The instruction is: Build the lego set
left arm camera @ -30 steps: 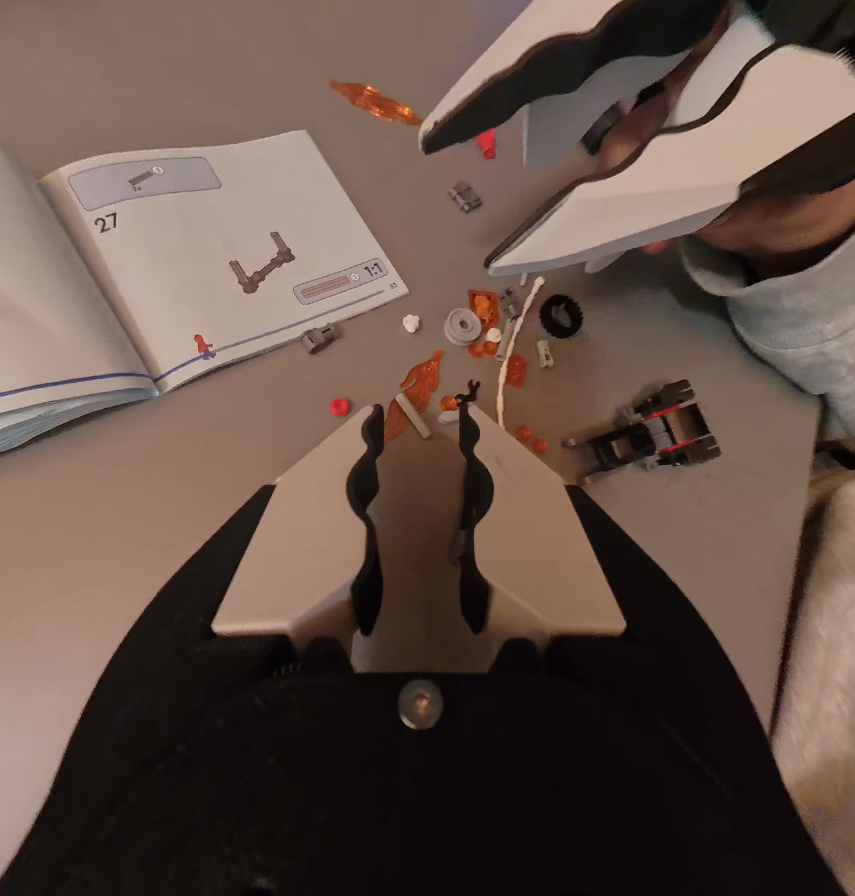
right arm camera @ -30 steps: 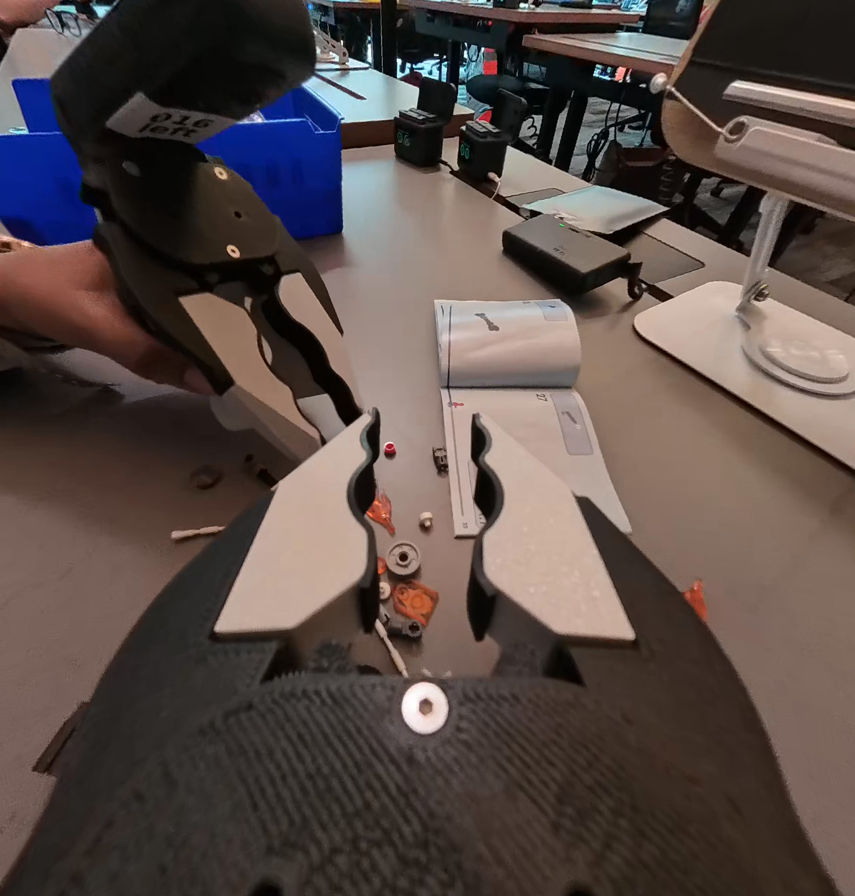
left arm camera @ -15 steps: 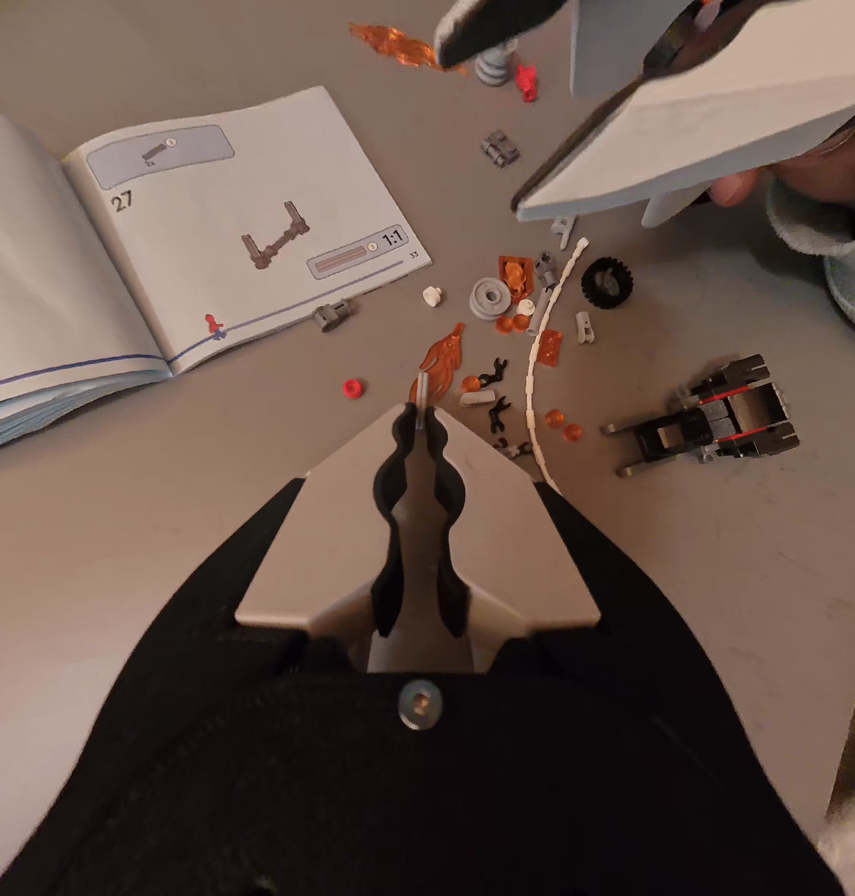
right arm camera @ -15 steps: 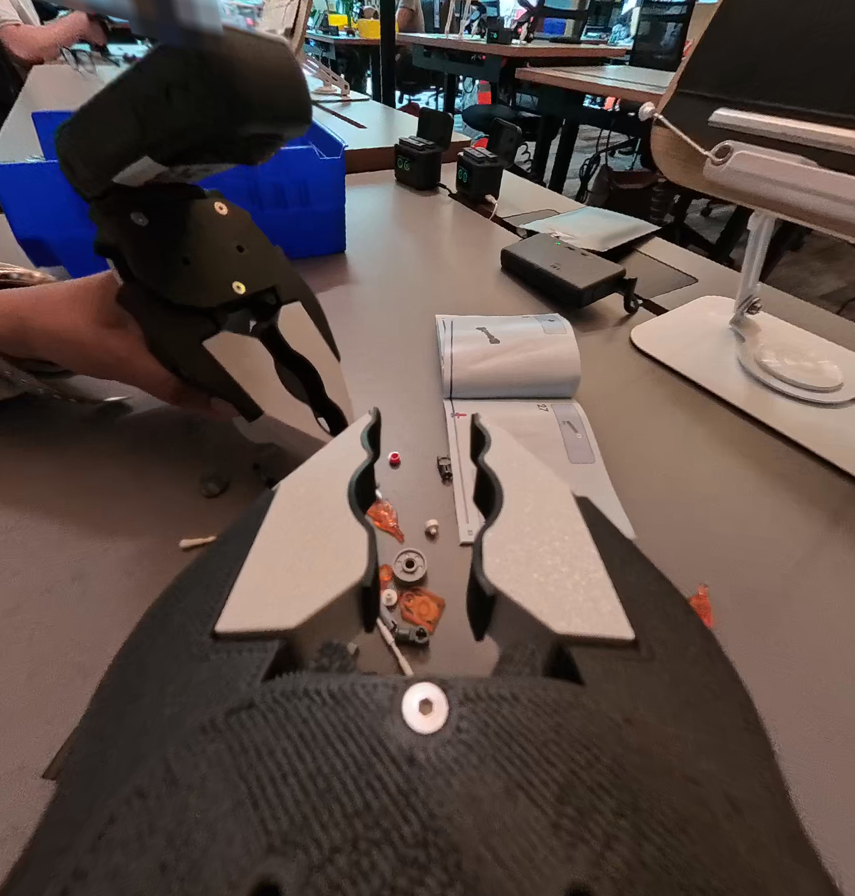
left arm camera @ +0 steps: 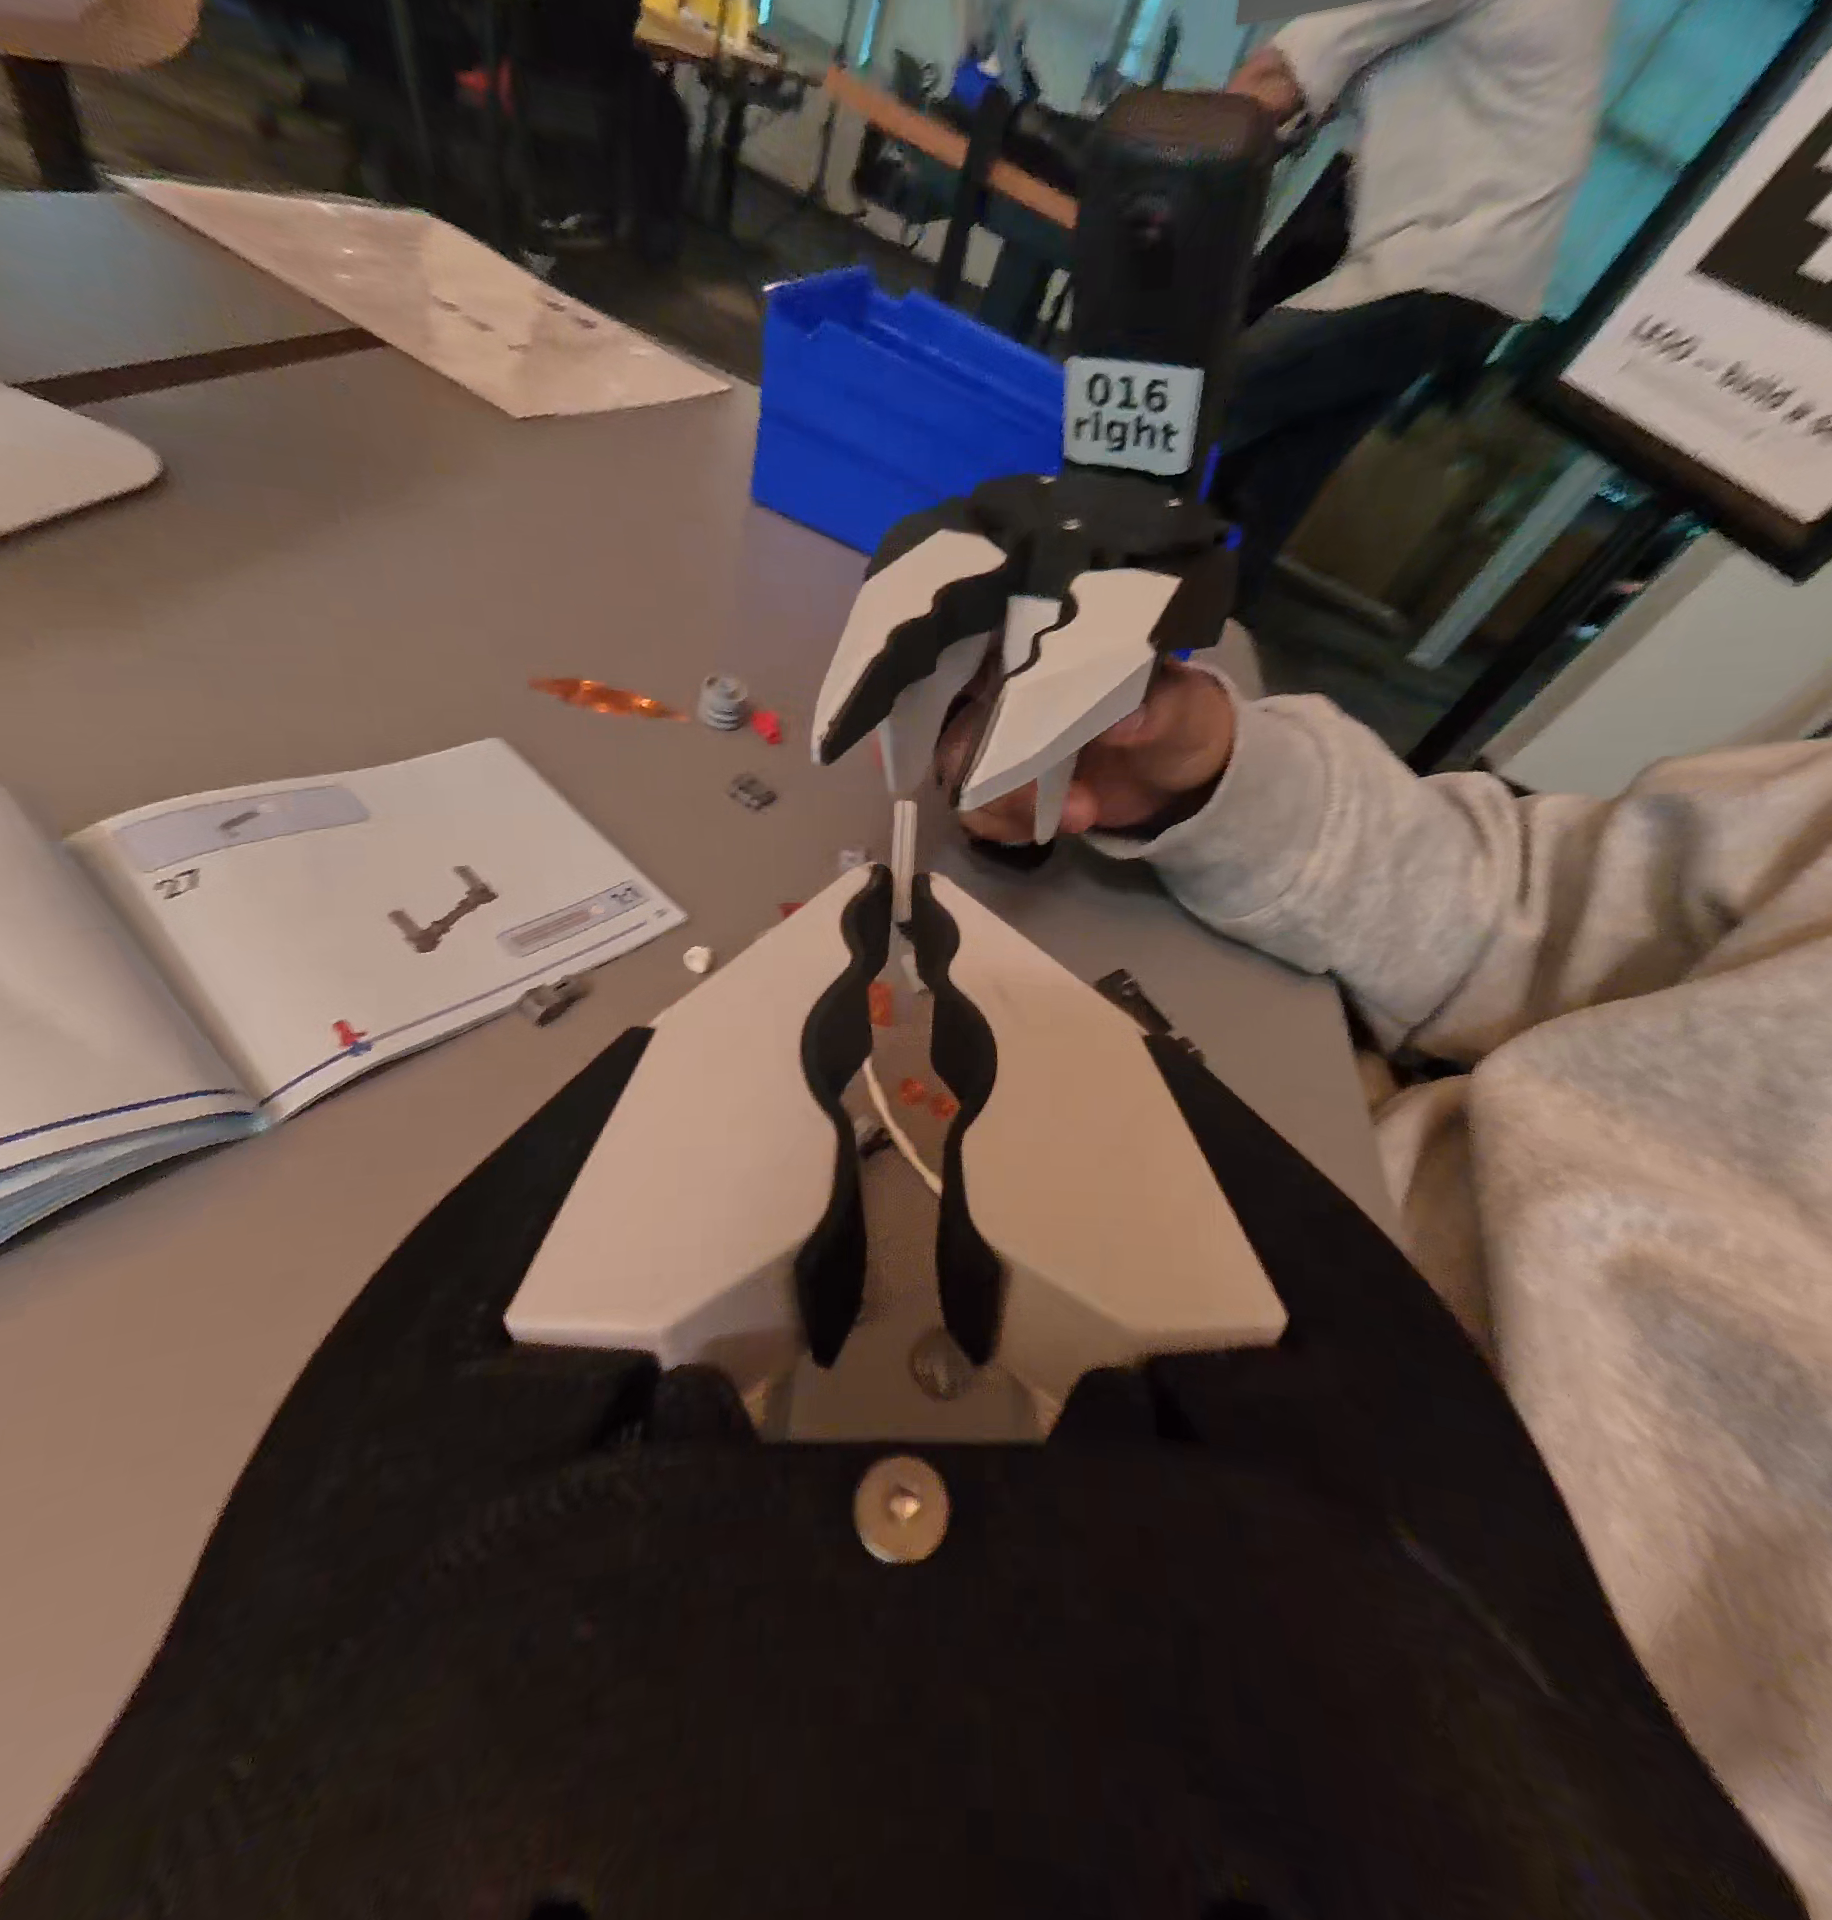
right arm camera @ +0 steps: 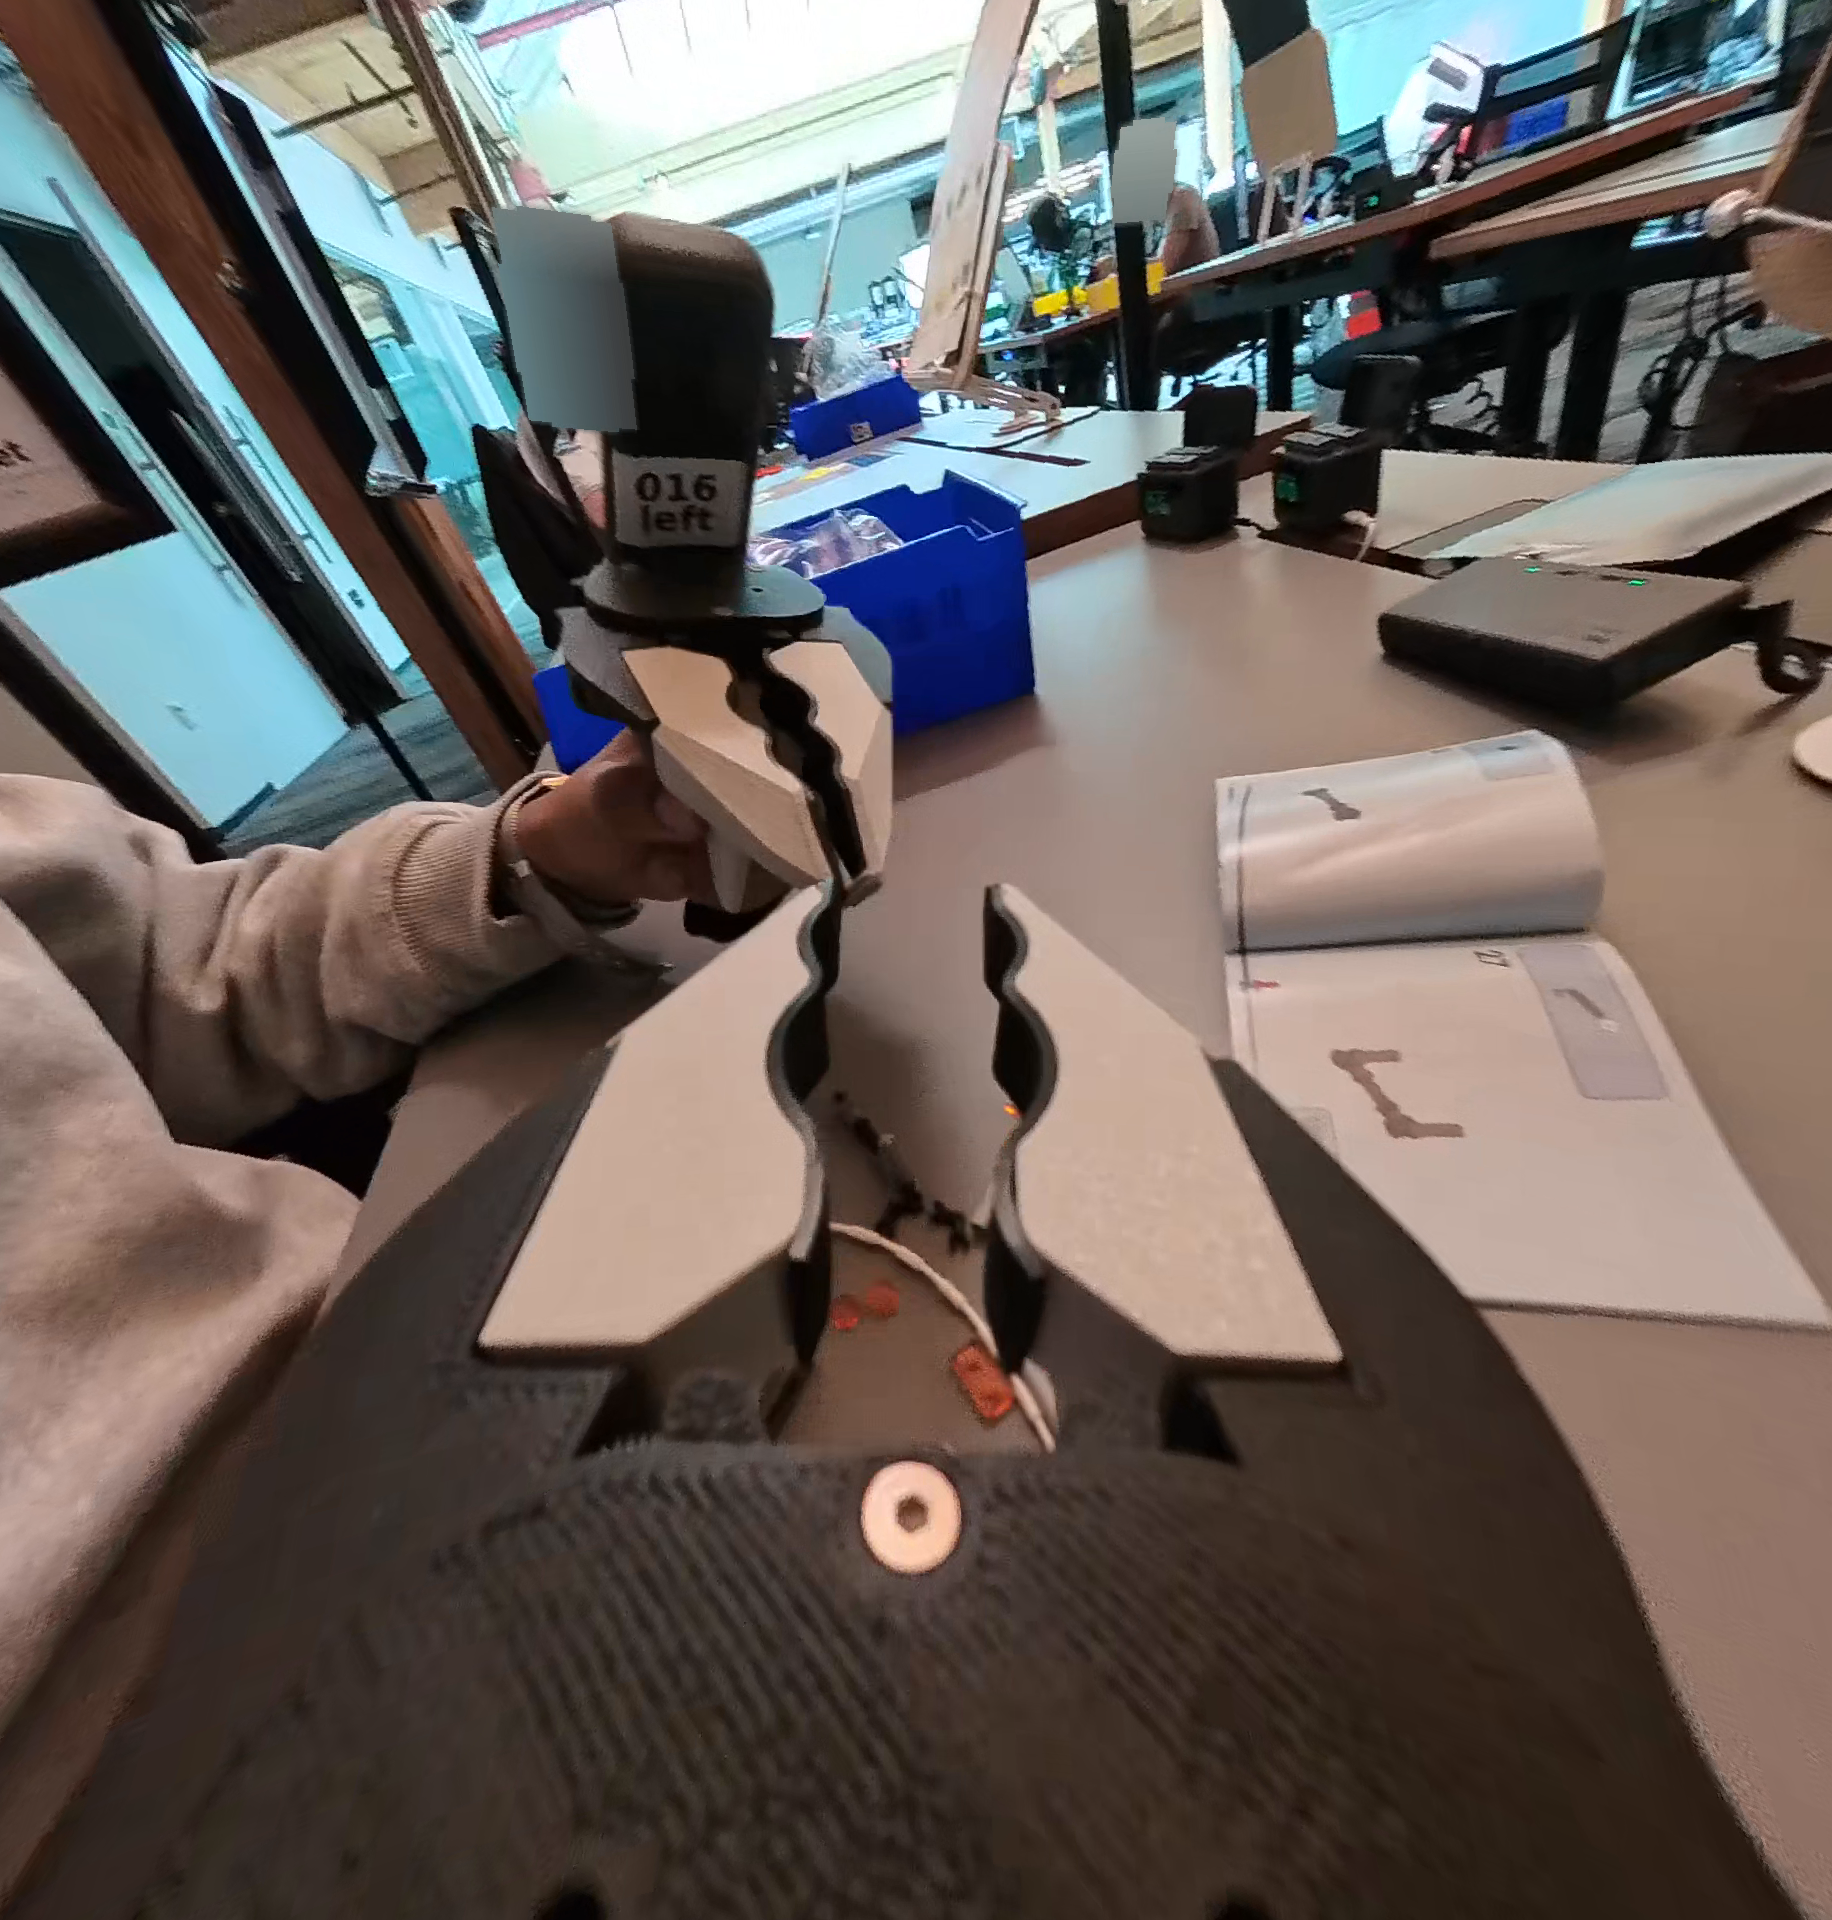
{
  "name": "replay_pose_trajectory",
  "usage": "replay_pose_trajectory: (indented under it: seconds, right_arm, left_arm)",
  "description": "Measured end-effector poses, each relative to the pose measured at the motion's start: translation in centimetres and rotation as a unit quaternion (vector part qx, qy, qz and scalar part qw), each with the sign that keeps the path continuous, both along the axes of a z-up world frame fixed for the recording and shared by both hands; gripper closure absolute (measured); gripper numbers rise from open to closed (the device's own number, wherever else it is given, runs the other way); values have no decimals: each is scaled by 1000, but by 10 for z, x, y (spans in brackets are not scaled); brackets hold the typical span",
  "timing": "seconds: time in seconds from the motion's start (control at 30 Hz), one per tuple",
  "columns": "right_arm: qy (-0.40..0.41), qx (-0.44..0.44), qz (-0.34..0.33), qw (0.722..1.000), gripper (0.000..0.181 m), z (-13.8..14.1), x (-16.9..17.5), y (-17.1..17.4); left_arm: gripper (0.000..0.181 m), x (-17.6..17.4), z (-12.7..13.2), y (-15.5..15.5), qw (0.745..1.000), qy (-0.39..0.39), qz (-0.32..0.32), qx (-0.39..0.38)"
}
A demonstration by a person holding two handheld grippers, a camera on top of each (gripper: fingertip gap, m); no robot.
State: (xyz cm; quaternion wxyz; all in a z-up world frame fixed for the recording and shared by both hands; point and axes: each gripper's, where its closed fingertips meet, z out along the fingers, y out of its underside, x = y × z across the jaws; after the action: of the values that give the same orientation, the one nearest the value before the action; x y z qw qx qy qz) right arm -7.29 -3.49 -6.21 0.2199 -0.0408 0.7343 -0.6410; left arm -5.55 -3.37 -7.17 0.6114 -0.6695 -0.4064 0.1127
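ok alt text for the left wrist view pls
The left gripper, lifted above a grey table, pinches a thin light grey rod upright at its fingertips. Facing it, the right gripper hangs open. An open instruction booklet lies left.

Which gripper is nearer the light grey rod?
Left. The left gripper is shut on the light grey rod; the right gripper hangs open just above its upper end.

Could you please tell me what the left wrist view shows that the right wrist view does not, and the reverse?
Only the left wrist view shows the left gripper shut on a thin grey rod, and an orange flame piece beyond the booklet. Only the right wrist view shows the black box and the right gripper open. Both show the open booklet and the blue bin.
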Motion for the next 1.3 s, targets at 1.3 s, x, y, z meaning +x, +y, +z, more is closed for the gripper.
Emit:
replay_pose_trajectory:
  seconds: [1.3]
  right_arm:
    - [218,171,100,956,180,-77,71,-29]
  left_arm:
    - [181,48,-98,-31,970,-223,62,-78]
